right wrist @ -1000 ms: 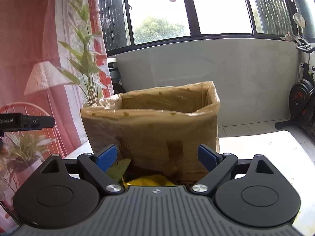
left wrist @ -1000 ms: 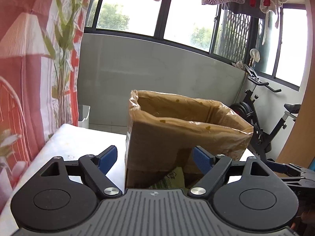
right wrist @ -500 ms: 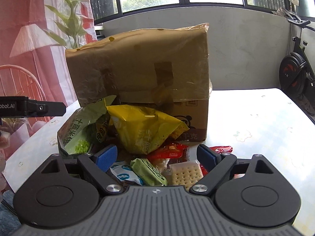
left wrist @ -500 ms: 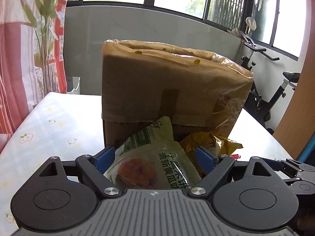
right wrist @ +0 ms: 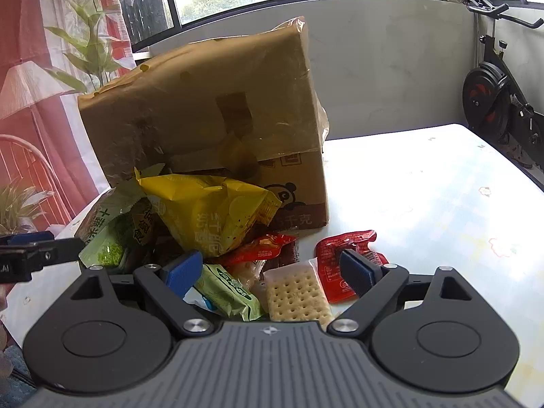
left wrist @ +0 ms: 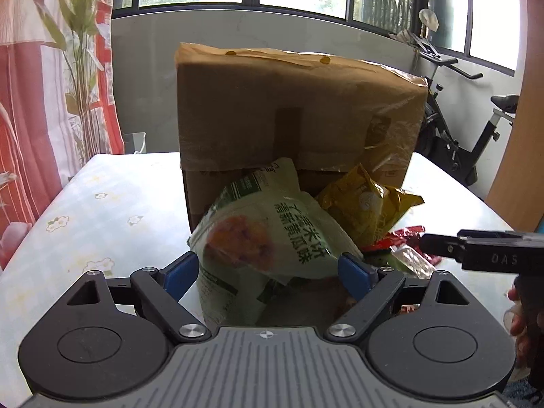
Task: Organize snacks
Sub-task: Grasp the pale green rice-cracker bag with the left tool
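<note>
A tall taped cardboard box stands on the white flowered table. Snacks are heaped against its front. My left gripper is open, with a big green snack bag lying between its blue pads. A yellow bag leans behind it. My right gripper is open above a cracker pack, a small green packet and red packets.
An exercise bike stands past the table's far right side. A leafy plant and a red curtain are on the left. A wooden panel rises at the right. Bare tabletop lies right of the box.
Both grippers have sunk and tipped downward. The box's open top has dropped out of sight and the snack pile in front of it has come between the fingers.
</note>
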